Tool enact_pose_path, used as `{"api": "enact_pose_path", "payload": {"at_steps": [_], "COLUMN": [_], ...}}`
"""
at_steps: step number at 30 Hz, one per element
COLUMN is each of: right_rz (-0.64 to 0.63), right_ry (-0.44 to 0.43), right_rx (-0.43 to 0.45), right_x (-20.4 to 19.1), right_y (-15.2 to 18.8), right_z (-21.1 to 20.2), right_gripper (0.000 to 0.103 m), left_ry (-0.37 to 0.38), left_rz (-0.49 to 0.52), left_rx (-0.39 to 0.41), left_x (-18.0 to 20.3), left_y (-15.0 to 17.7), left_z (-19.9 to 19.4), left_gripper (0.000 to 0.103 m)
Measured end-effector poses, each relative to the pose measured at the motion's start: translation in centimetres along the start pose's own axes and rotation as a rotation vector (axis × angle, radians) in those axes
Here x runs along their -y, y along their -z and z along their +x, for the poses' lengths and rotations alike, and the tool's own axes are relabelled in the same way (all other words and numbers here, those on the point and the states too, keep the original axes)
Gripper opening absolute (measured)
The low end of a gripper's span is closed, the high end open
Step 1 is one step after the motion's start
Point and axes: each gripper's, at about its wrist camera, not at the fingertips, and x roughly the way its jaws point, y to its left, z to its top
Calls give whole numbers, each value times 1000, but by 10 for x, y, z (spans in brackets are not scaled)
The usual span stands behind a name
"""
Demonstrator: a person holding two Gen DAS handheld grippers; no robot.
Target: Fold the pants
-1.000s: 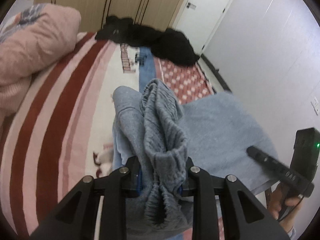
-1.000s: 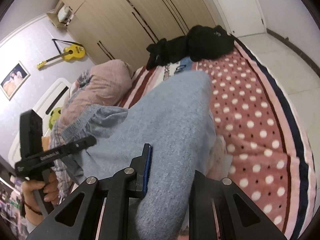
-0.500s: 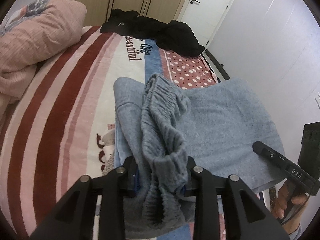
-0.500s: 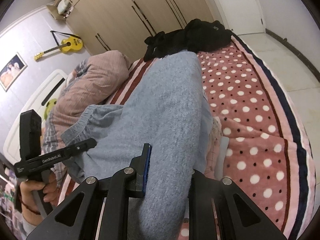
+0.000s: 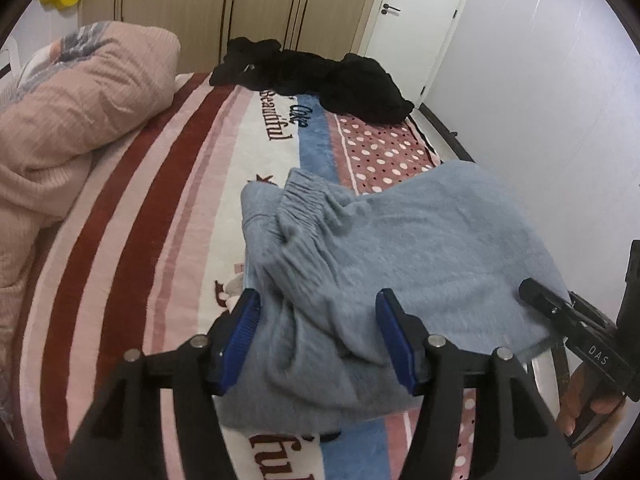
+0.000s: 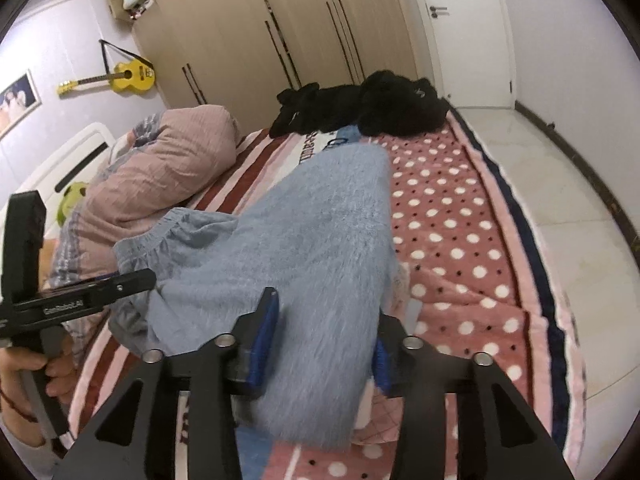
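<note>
The blue pants (image 5: 420, 248) lie in a soft heap on the bed (image 5: 168, 208), near the edge where the blanket has white dots on pink. The stretchy waistband (image 5: 308, 200) is bunched up on top, on the side toward the pillow. One part of the pants is lifted up off the bed.

The left gripper (image 5: 318, 332) has its jaws spread wide. The pants sit in the gap between the two blue pads (image 5: 240, 332), but the pads do not squeeze the cloth. It has hold of nothing.

The right gripper (image 6: 324, 344) has its jaws partly closed around a thick fold of the pants (image 6: 320, 248). The fuzzy cloth fills the space between the pads, and it holds that part up above the bed. From the left side you can see this gripper (image 5: 576, 332) at the far edge of the pants, with a hand (image 5: 588, 396) on its handle. From the right side you can see the left gripper (image 6: 80, 296) close to the waistband (image 6: 172, 232), with a hand (image 6: 40, 364) holding it too.

A big pink pillow (image 5: 76, 120) sits at the head of the bed. A pile of black clothes (image 5: 320, 80) lies at the far end, well away from the pants. Behind it are tall closet doors (image 6: 280, 40) and a white door (image 5: 416, 20). A yellow guitar (image 6: 120, 78) hangs on the wall.
</note>
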Motion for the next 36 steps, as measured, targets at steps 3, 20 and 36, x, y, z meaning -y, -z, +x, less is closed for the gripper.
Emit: {"api": "enact_pose_path", "payload": {"at_steps": [3, 20, 36], "right_rz": [-15, -44, -190], "right_ry": [10, 16, -19], "right_rx": [9, 42, 248], "right_x": [-3, -30, -76], "right_y": [0, 27, 140], "right_z": [-10, -74, -232], "right_gripper": [42, 51, 74], "left_ry": [-9, -11, -71], "left_rz": [12, 75, 202], "left_rx": [19, 126, 473], "left_x": [4, 37, 82], "left_y": [1, 35, 184], "left_z": [-10, -89, -231], "left_gripper": [59, 74, 87]}}
